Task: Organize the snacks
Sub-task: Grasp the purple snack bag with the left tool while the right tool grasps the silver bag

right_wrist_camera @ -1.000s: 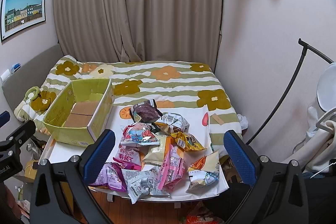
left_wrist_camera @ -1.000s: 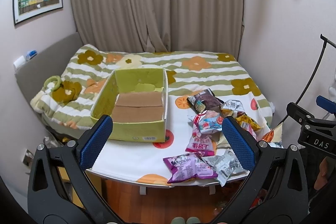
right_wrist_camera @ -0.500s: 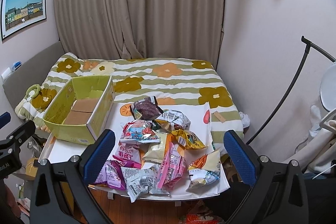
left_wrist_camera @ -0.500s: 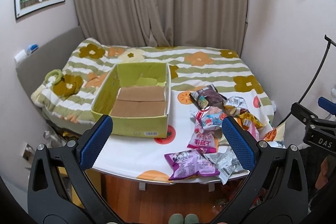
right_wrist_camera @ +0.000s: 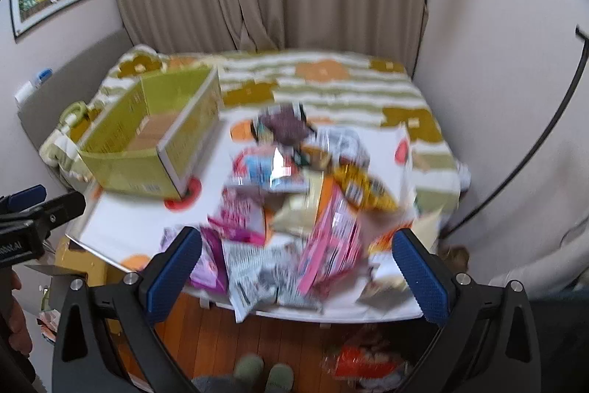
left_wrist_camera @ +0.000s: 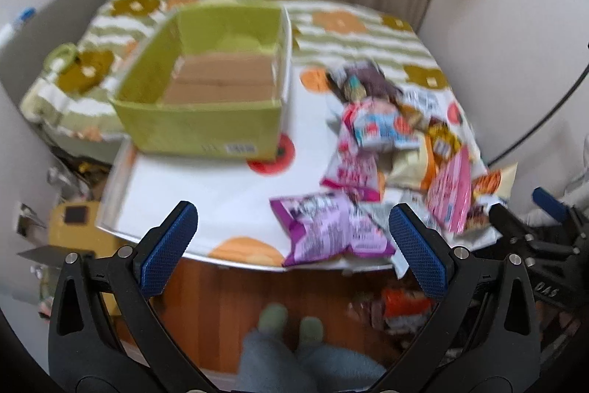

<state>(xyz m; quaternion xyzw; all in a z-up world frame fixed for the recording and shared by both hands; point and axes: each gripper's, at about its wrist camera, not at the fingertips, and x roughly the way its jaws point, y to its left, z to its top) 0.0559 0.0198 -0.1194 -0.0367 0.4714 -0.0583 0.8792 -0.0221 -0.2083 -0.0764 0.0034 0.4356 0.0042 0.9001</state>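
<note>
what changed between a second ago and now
Both cameras have swung forward and down toward the table, and the views are motion-blurred. The left gripper now hangs near the purple snack bag; the right gripper hangs over the snack pile. Nothing was grasped or released: both jaws stay open and empty. The green box and snacks lie as before.

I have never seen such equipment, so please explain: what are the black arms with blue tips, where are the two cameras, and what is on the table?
A person holds two hand grippers; each carries a camera looking along its blue fingers. The left gripper and right gripper are both open and hold nothing. On the white table stands a green cardboard box, with no snacks inside. Beside it lies a pile of snack packets, including a purple packet at the table's near edge. The pictures are blurred.
</note>
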